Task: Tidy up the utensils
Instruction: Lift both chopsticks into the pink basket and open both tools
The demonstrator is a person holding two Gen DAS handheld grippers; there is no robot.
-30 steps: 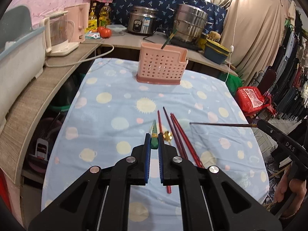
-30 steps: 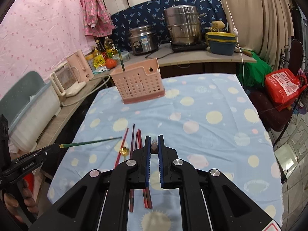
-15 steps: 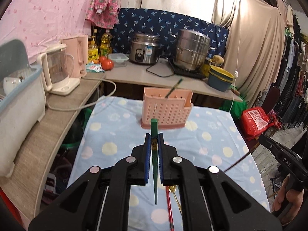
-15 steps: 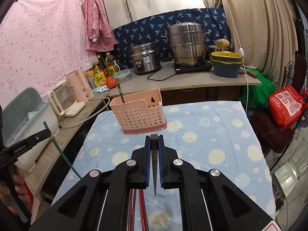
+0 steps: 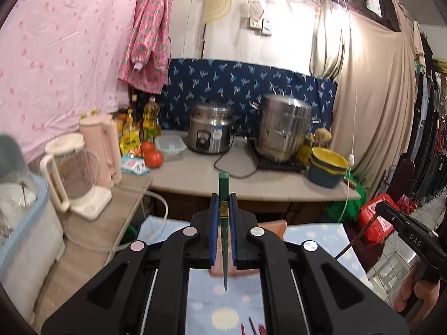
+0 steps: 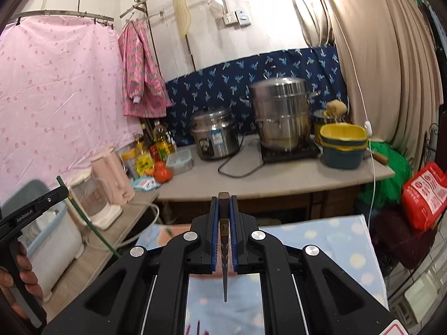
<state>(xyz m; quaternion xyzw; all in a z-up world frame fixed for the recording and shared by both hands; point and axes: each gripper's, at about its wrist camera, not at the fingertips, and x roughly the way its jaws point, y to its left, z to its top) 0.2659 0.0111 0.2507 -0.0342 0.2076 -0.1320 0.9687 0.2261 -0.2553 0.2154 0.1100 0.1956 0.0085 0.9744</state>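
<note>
Left wrist view: the left gripper (image 5: 223, 198) is pinching a green chopstick (image 5: 223, 187) right between its blue ribbed pads; the square butt end pokes up past the fingertips and the tapered tip hangs down toward the blue sun-print tablecloth (image 5: 223, 315); there's a little gold band on the shaft where the pads press. A sliver of the pink plastic utensil basket (image 5: 275, 226) peeks out just behind the fingers, mostly hidden, so I can't tell what's in it; a few red chopsticks (image 5: 254, 329) lie on the cloth at the bottom edge.

Right wrist view, same deal: the right gripper (image 6: 223, 199) is clamped on a dark brown chopstick (image 6: 223, 199), blunt end up, pointed end down, hanging clear of the cloth.

Each gripper shows up at the side of the other's view, with a hand on its handle.

Back on the counter: a shiny steel rice cooker (image 5: 211, 129) and a tall stacked steel steamer pot (image 5: 285, 129); a yellow-and-blue stack of plastic bowls (image 5: 329, 164); a lidded clear food box (image 5: 170, 146) with tomatoes (image 5: 152, 156) beside it; oil bottles; a pink kettle (image 5: 102, 145) and a clear one (image 5: 72, 173).
</note>
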